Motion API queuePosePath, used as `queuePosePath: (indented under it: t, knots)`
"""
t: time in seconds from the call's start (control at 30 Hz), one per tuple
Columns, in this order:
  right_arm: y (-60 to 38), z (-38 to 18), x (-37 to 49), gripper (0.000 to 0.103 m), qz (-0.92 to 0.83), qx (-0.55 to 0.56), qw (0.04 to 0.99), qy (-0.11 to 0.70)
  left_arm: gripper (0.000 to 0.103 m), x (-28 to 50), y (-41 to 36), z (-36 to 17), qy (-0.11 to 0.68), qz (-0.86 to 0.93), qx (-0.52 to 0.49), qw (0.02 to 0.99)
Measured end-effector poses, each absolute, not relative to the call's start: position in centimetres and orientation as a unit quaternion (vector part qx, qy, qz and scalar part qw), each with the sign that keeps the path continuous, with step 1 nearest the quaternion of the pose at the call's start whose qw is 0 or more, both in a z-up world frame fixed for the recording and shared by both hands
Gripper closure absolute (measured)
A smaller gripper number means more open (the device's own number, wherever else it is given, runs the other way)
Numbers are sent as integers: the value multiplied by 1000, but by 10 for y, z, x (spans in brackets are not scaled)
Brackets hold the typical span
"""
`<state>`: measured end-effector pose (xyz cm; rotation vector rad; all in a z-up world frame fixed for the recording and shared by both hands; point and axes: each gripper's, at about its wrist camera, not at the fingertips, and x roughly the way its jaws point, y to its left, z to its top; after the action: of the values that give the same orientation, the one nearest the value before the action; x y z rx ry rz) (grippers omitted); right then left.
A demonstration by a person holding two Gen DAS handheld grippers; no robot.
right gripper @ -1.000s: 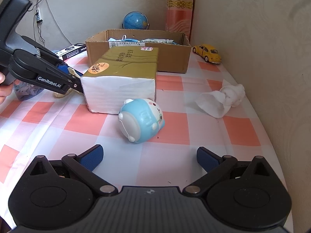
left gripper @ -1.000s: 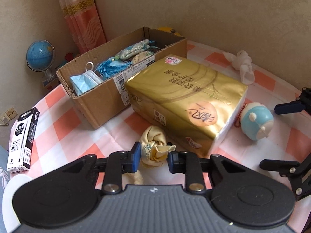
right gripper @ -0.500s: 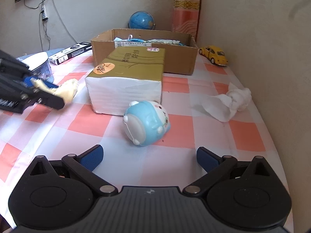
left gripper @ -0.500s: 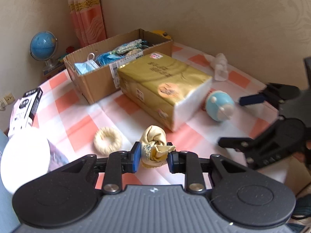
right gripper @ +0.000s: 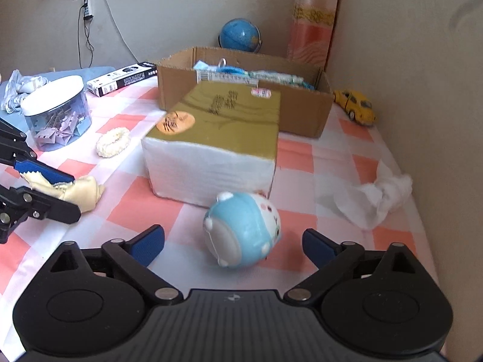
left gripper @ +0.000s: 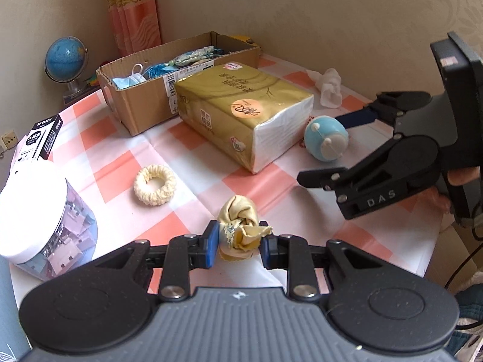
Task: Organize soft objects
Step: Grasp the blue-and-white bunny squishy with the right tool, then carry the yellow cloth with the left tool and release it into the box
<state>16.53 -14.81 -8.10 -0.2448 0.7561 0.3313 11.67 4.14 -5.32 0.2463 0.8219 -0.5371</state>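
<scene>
L gripper (left gripper: 238, 249): pinching yellow cloth pouch (left gripper: 240, 226)
R gripper (right gripper: 232, 246): wide, closing, blue toy (right gripper: 243, 229) at 12 o'clock, untouched

Globe (left gripper: 64, 55) by curtain (left gripper: 132, 9); clip jar (right gripper: 57, 111) near black carton (right gripper: 123, 78); toy car (right gripper: 357, 107).

Beige patterned walls (left gripper: 302, 15) meet in corner; peach curtain (left gripper: 132, 15) hangs there. Bench (left gripper: 126, 138) under pink-white checked cloth. Cable (right gripper: 84, 24) dangles down wall. Soft daylight.
</scene>
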Motion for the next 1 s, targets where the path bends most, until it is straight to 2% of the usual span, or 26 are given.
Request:
queuePosePath:
  t: [0.23, 0.3, 0.37, 0.63, 1.0]
  knots:
    - [-149, -70, 163, 31, 155, -119, 914, 355, 77, 116, 43, -52, 390, -259, 117, 876]
    - [-149, -68, 163, 44, 154, -119, 915, 354, 77, 115, 44, -51, 389, -259, 118, 876]
    - [-150, -67, 163, 48, 153, -121, 914, 357, 77, 115, 44, -50, 389, -259, 117, 876]
    - [-156, -58, 155, 49, 153, -117, 916, 351, 77, 113, 46, -41, 386, -261, 120, 877]
    - [-162, -19, 133, 49, 174, -128, 924, 317, 77, 130, 46, 0, 345, -254, 122, 896]
